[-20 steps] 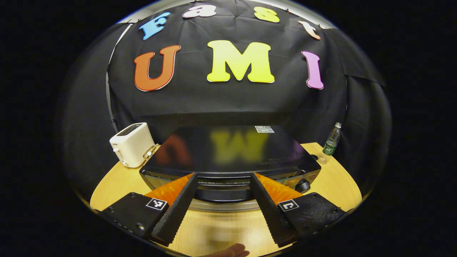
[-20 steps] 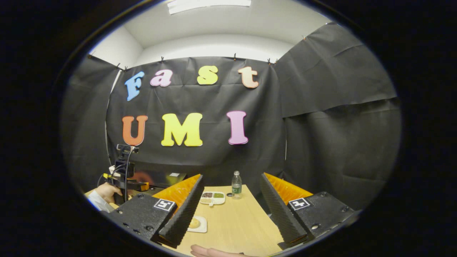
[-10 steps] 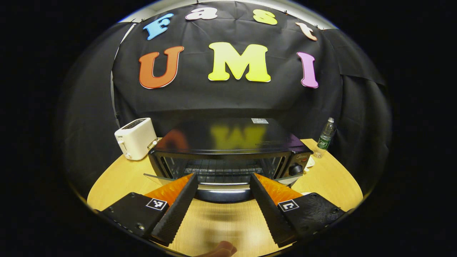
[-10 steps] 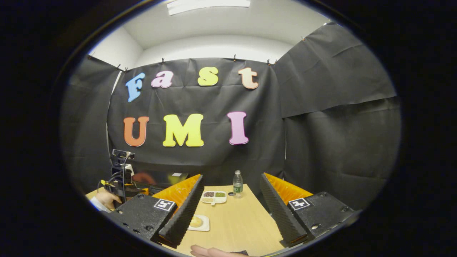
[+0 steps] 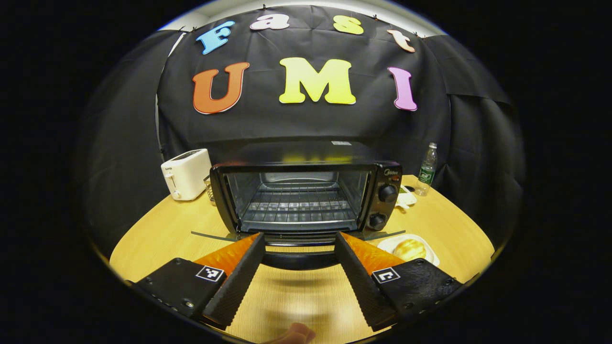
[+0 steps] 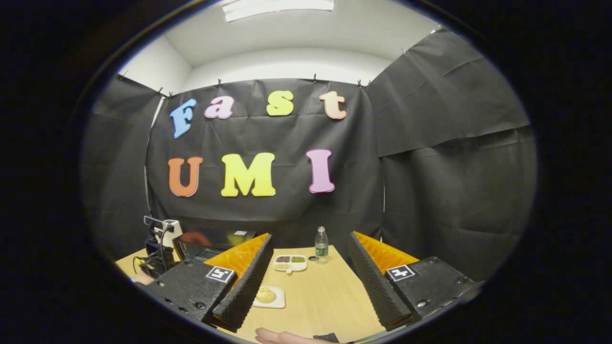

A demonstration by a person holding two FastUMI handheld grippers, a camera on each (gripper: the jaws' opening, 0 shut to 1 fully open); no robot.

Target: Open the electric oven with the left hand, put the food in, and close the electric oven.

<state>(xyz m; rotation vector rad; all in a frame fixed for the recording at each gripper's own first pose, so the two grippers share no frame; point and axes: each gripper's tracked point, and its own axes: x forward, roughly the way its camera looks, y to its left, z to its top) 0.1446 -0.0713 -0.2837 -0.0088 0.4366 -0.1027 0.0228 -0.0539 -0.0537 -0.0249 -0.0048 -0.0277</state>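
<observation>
The black electric oven (image 5: 306,191) stands in the middle of the left gripper view with its glass door (image 5: 291,235) lying flat and the wire rack inside showing. My left gripper (image 5: 299,260) is open, and the door's dark handle (image 5: 299,262) lies between its fingers with neither finger pressing on it. A bread roll on a small white plate (image 5: 409,248) sits on the table right of the door. My right gripper (image 6: 308,282) is open and holds nothing above the table, with the roll's plate (image 6: 266,296) beside its left finger and the oven (image 6: 210,239) off to the left.
A white toaster (image 5: 186,173) stands left of the oven. A water bottle (image 5: 426,169) and a divided white dish (image 6: 289,262) sit at the table's far right. The round wooden table (image 5: 158,234) ends close behind the oven at the black cloth wall.
The oven door has swung from nearly shut down to flat as my left gripper dropped and drew back with the handle. The right gripper has barely moved.
</observation>
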